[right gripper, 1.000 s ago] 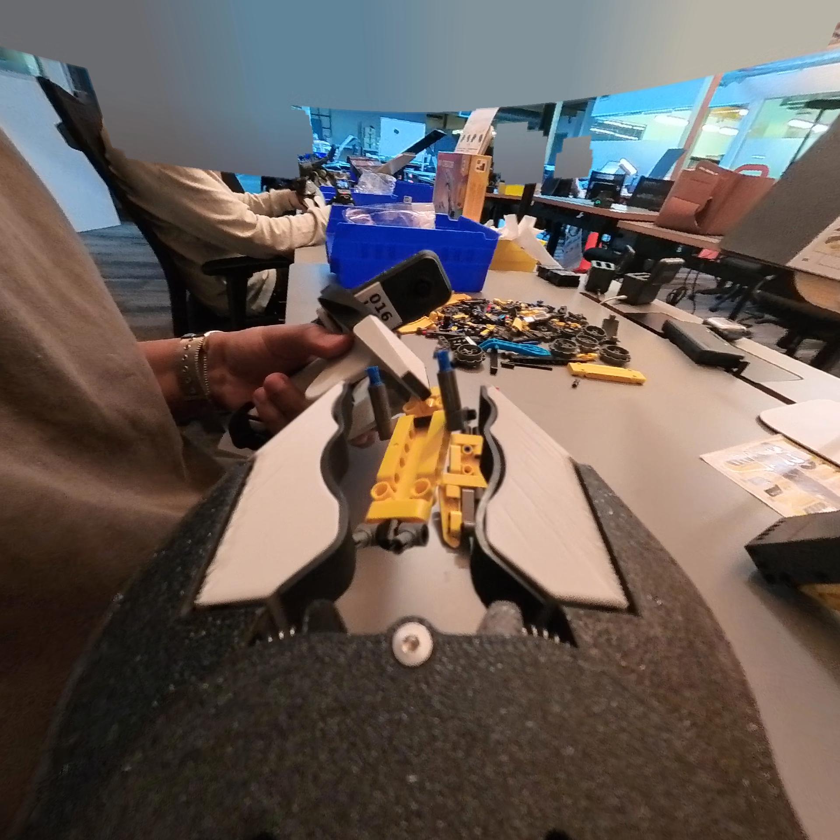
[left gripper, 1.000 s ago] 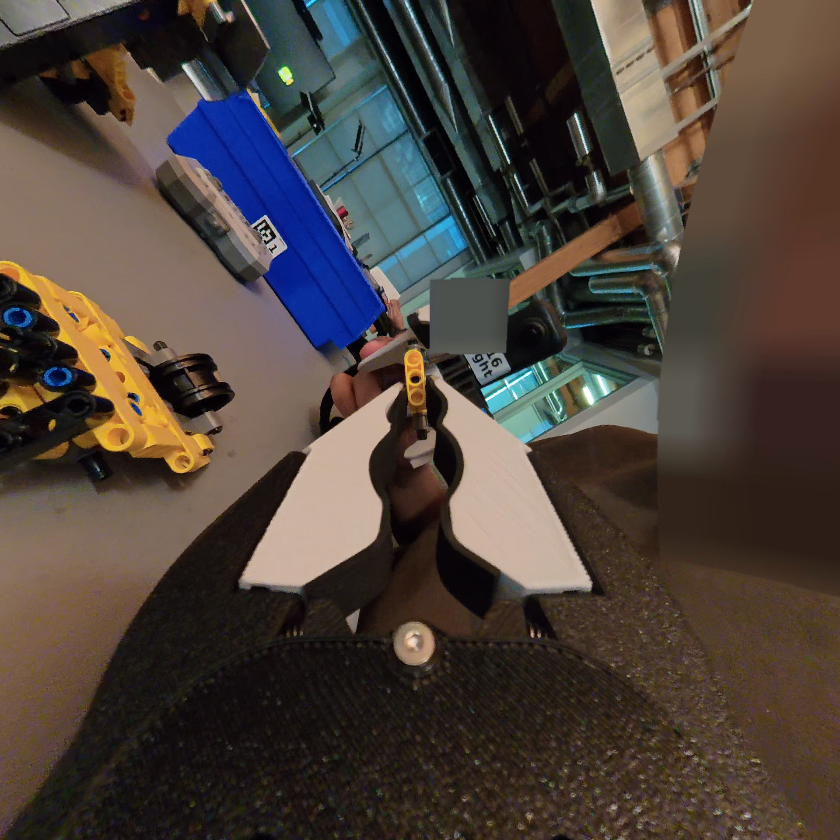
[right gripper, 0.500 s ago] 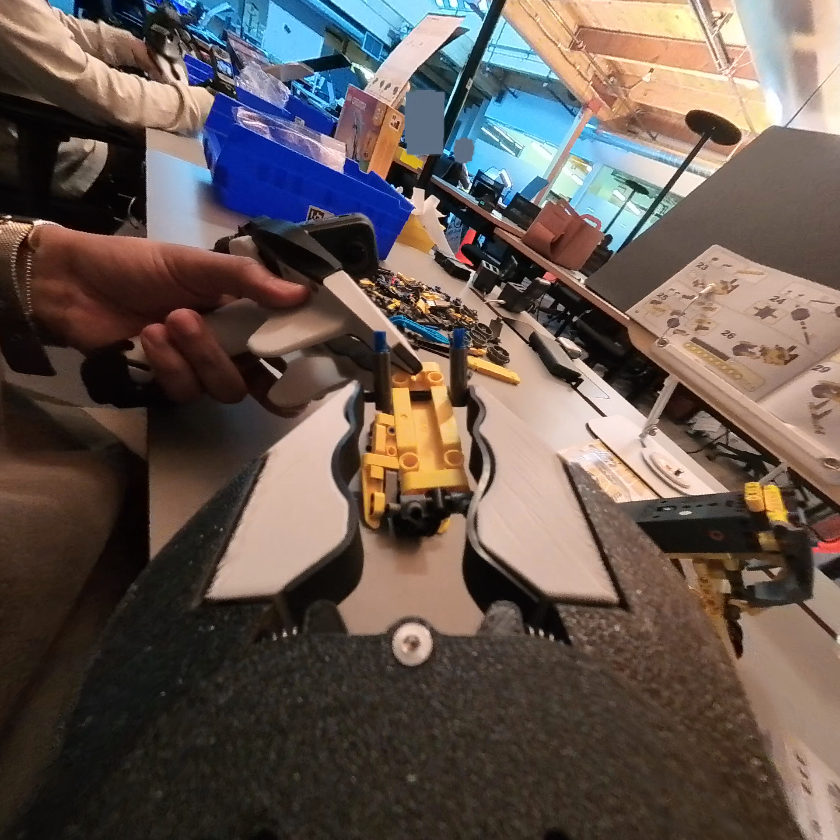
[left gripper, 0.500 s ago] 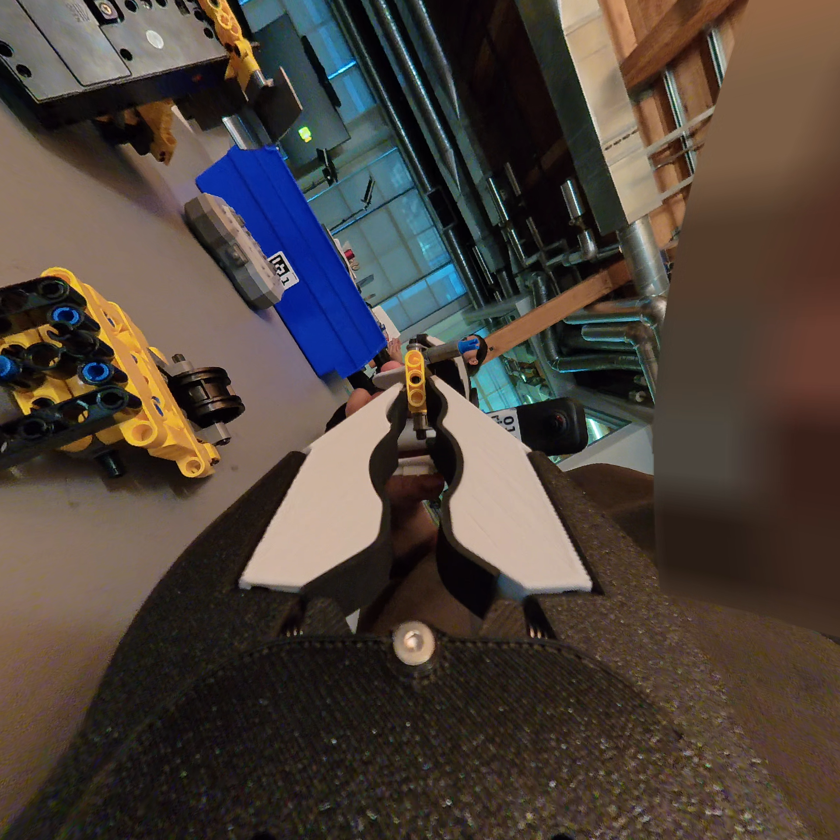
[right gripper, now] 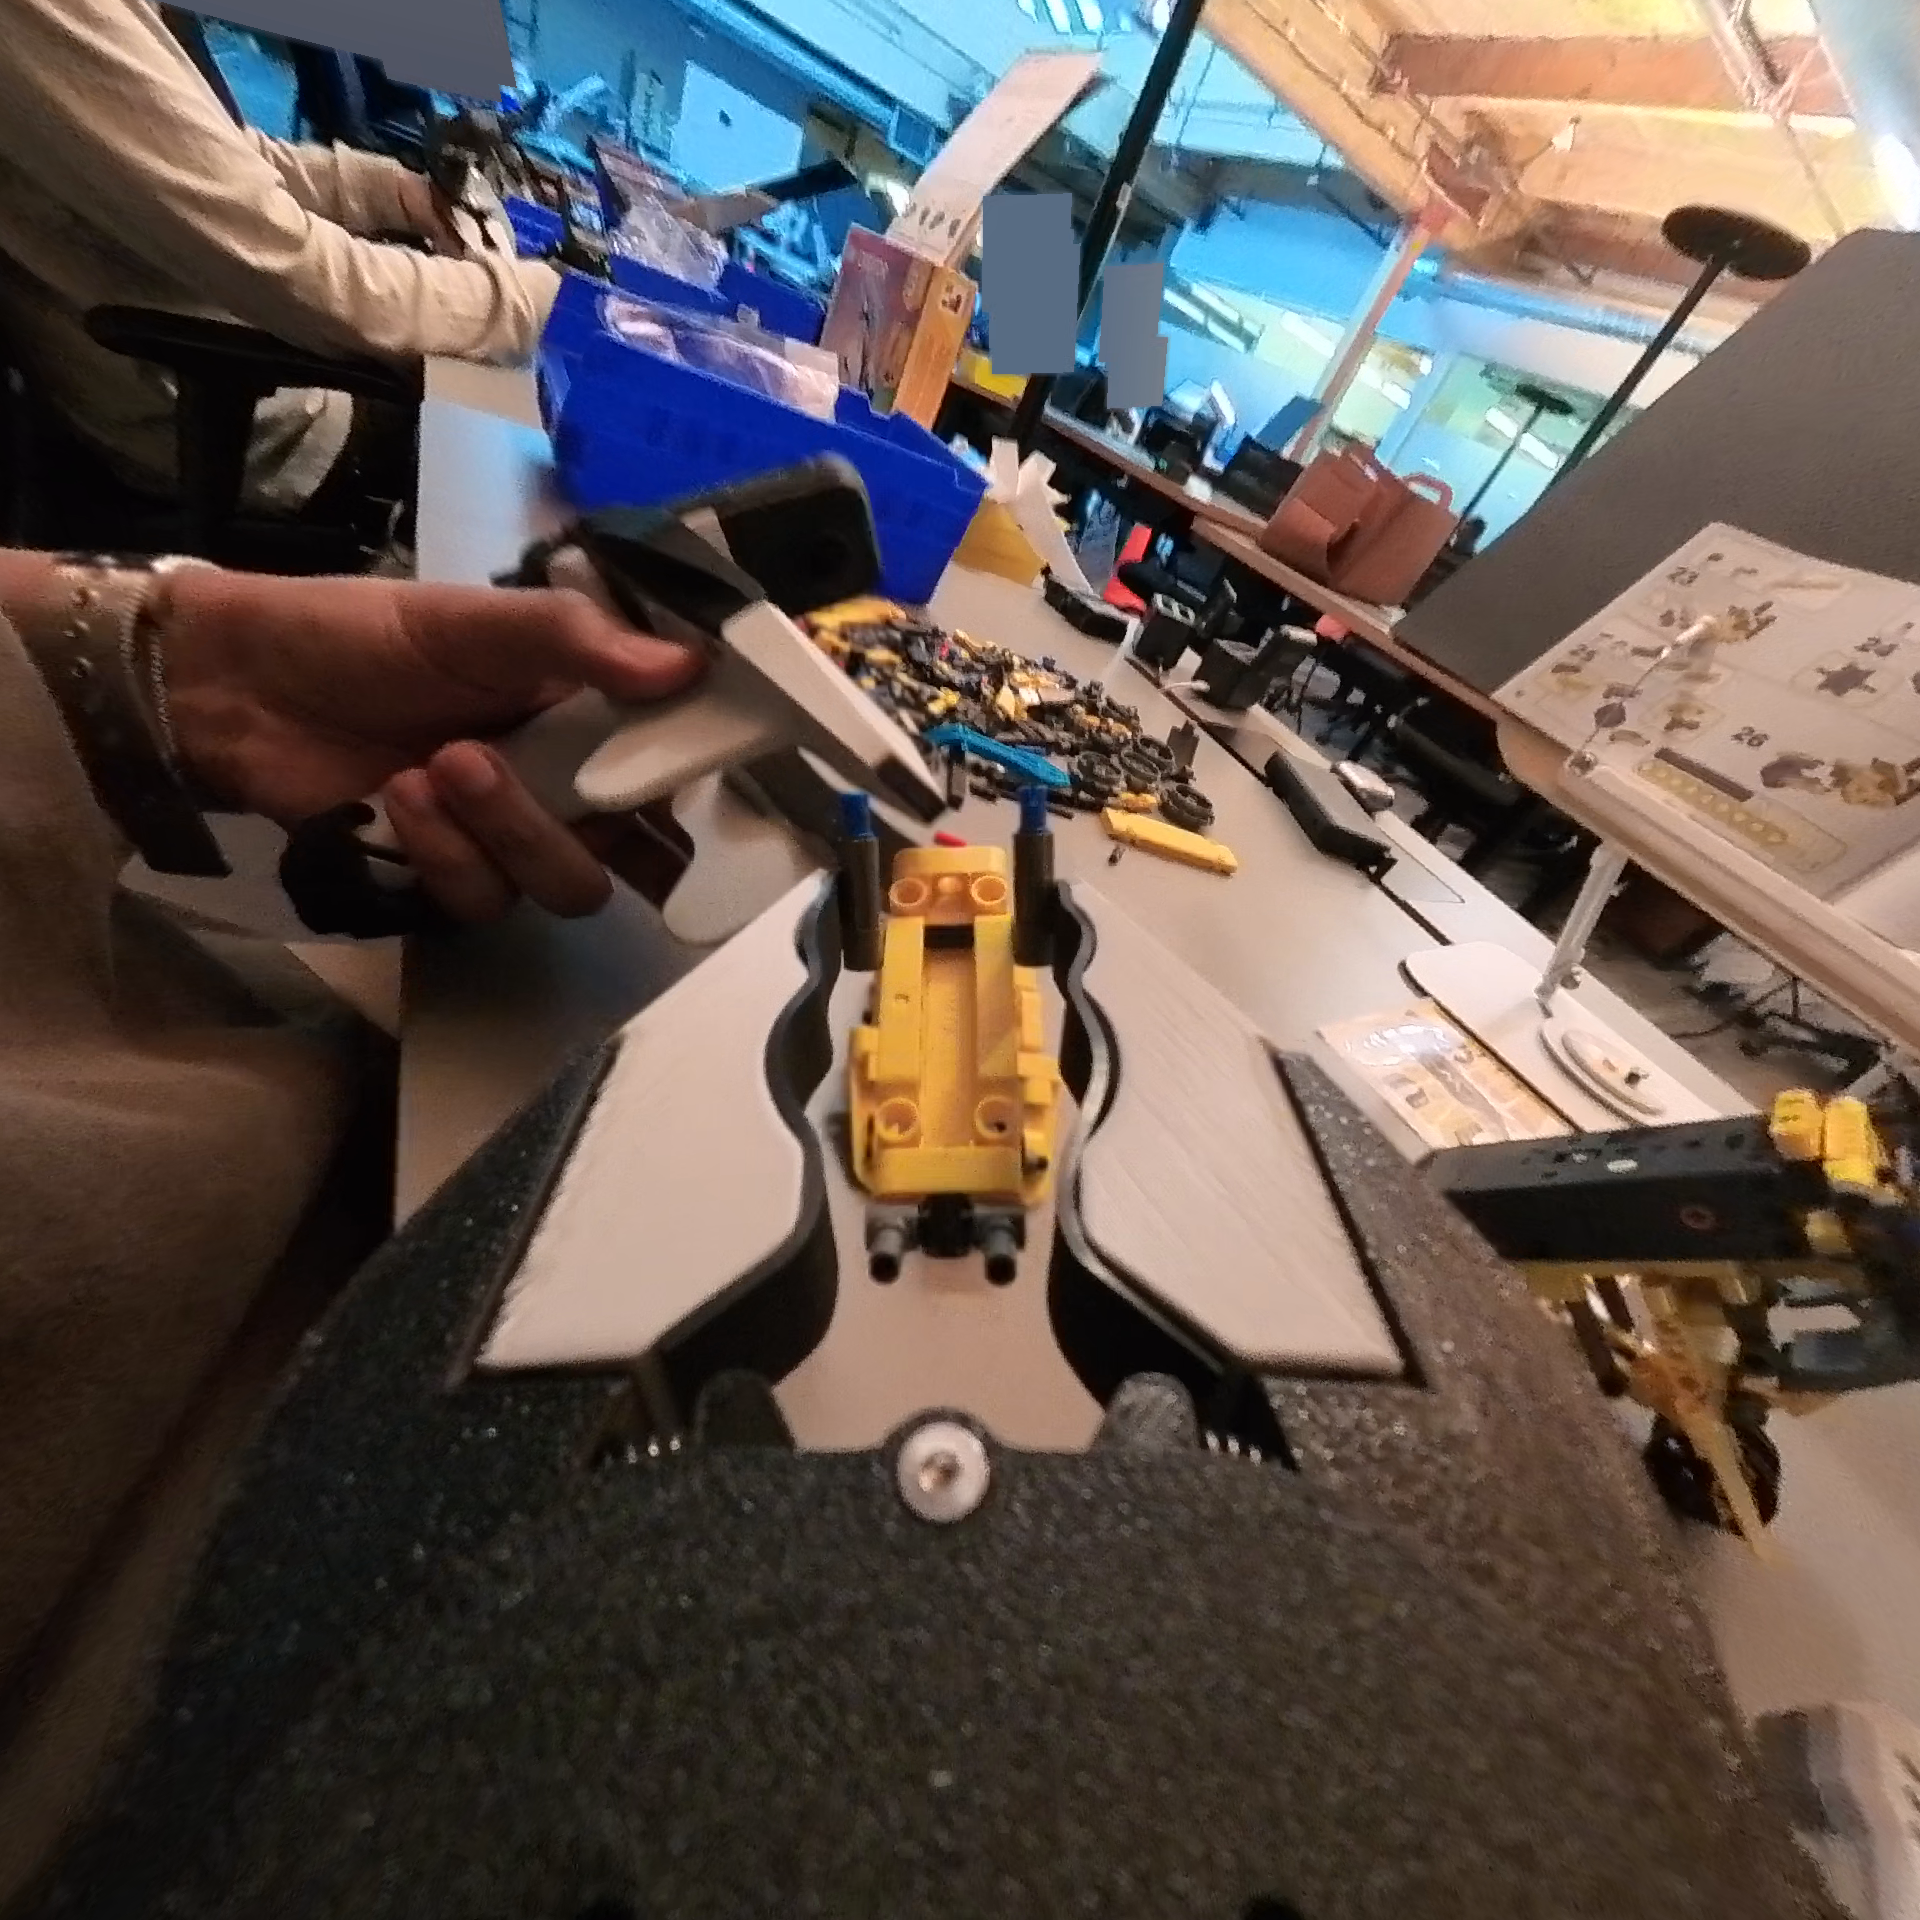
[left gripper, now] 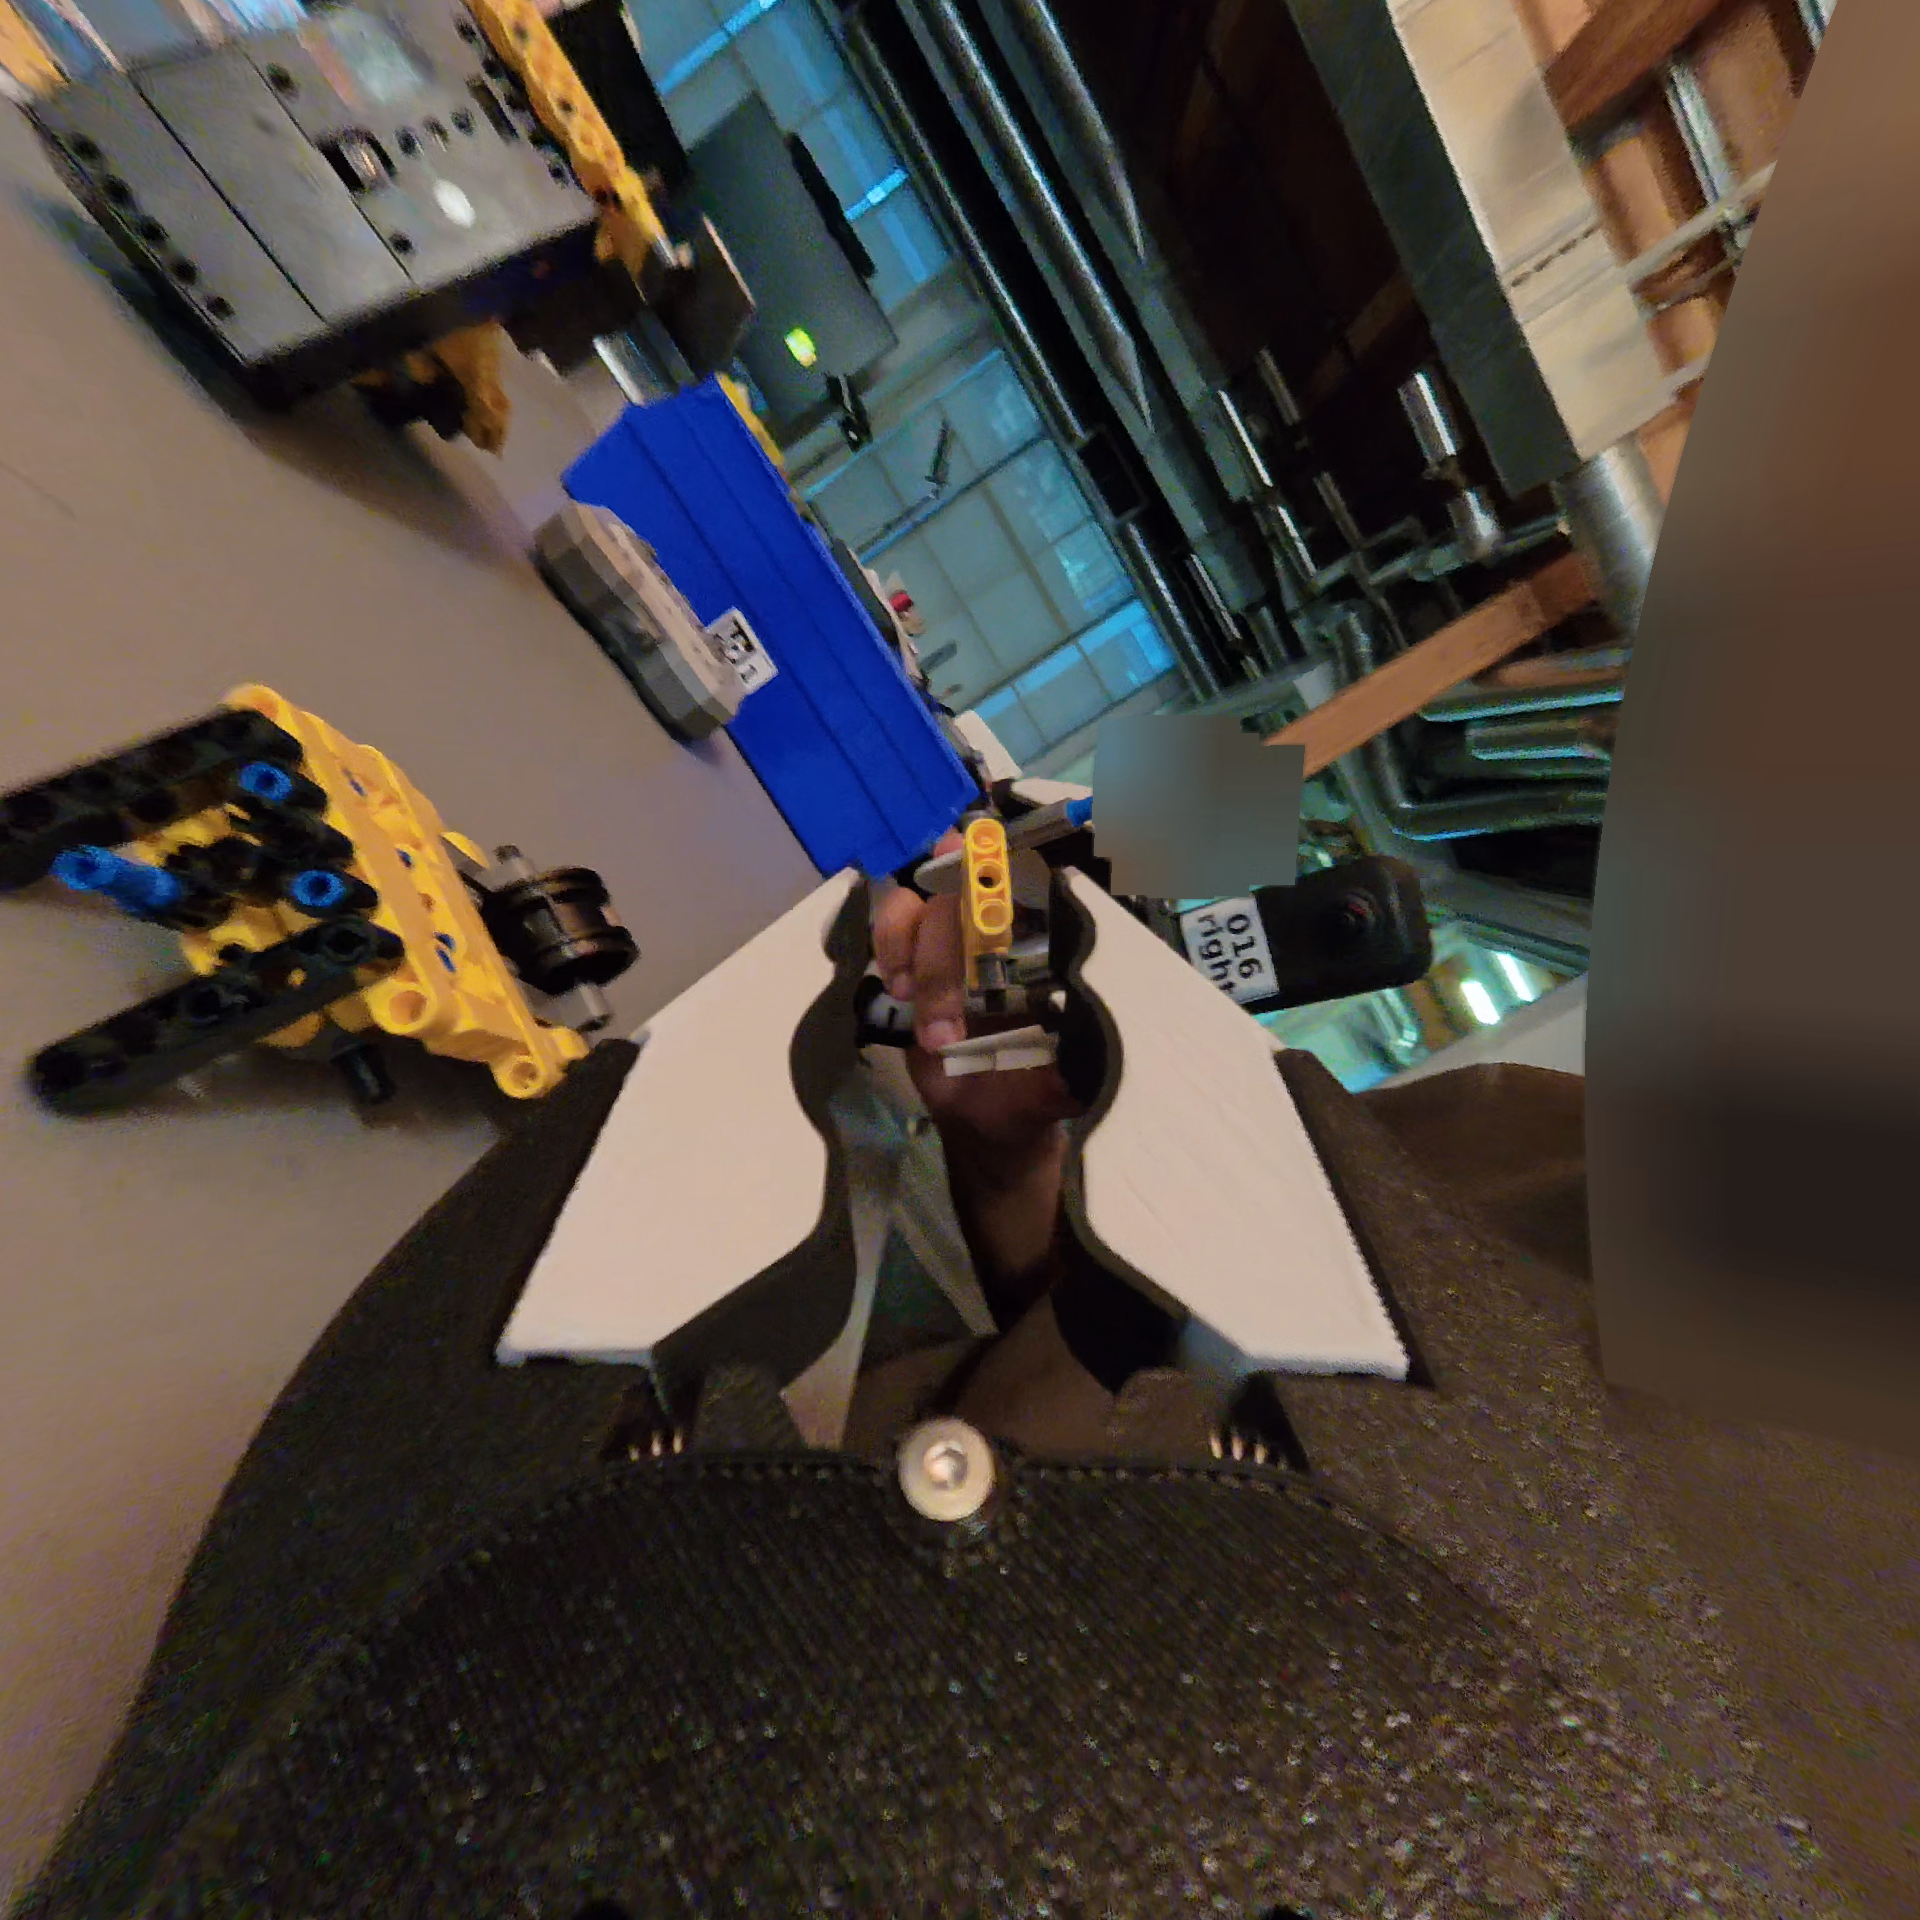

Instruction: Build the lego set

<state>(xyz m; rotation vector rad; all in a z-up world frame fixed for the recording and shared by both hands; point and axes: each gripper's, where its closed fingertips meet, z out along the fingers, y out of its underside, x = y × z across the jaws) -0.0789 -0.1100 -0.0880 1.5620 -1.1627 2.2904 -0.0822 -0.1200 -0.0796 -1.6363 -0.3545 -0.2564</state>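
My left gripper [left gripper: 961,883] is open, with its fingers apart on either side of a small yellow connector [left gripper: 987,894] and not touching it. The connector sits on a thin pin that sticks out of the piece in the other gripper. My right gripper [right gripper: 951,904] is shut on a yellow brick assembly [right gripper: 956,1049] that has two black pins with blue tips [right gripper: 1032,873] at its far end. In the right wrist view the left gripper [right gripper: 920,805], held by a hand [right gripper: 395,675], has its tip beside the left blue-tipped pin. The connector is hidden there.
A yellow and black model [left gripper: 312,914] lies on the grey table [left gripper: 208,582], with a blue bin [left gripper: 790,665] behind it. A pile of loose parts [right gripper: 1039,707], a booklet on a stand [right gripper: 1714,707] and a black and yellow model [right gripper: 1662,1174] stand to the right. Another person [right gripper: 208,208] sits at the far left. Both grippers' tips are close together, under 4 cm apart.
My left gripper's fingers have opened off the small yellow connector, which stays in place. The right gripper has turned the yellow assembly to face straight ahead and tilted upward.
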